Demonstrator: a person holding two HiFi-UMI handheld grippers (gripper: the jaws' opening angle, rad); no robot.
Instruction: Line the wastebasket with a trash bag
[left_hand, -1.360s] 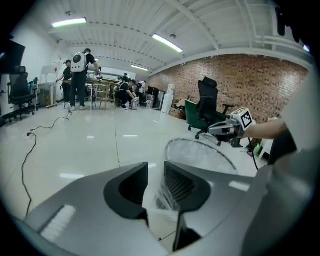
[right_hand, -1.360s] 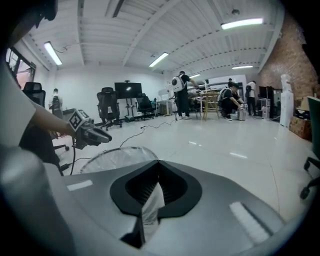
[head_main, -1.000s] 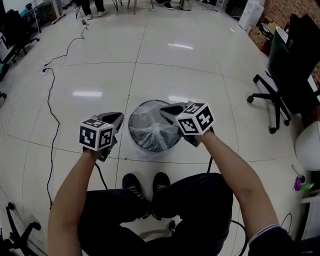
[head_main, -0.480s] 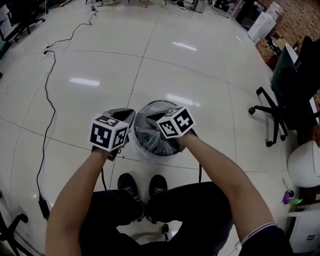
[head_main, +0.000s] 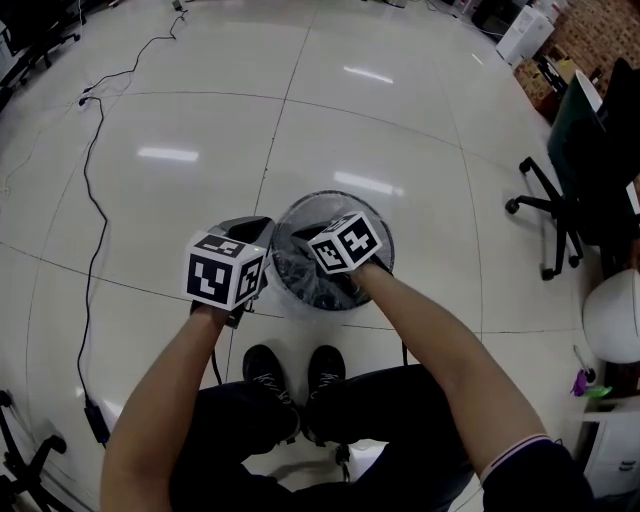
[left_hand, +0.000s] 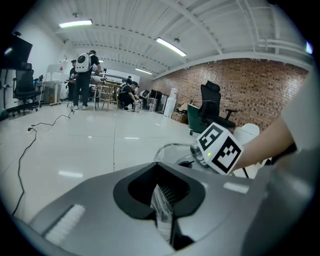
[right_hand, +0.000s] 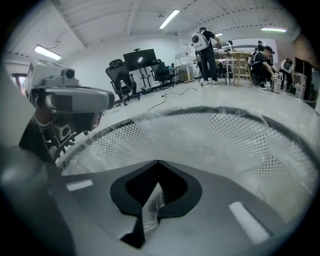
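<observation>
Inside round mesh wastebasket (head_main: 335, 194), crinkled clear bag (head_main: 292, 272)

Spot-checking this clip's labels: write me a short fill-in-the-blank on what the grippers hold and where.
The left gripper is shut on the clear ____.
The right gripper pinches it too, above the round ____.
That container's walls are made of ____.
Missing: trash bag; wastebasket; mesh.

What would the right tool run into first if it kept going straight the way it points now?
Most likely the trash bag lining the far inner wall of the wastebasket. The right tool, shut on a strip of the bag, points down into the basket; how far off is unclear.
</observation>
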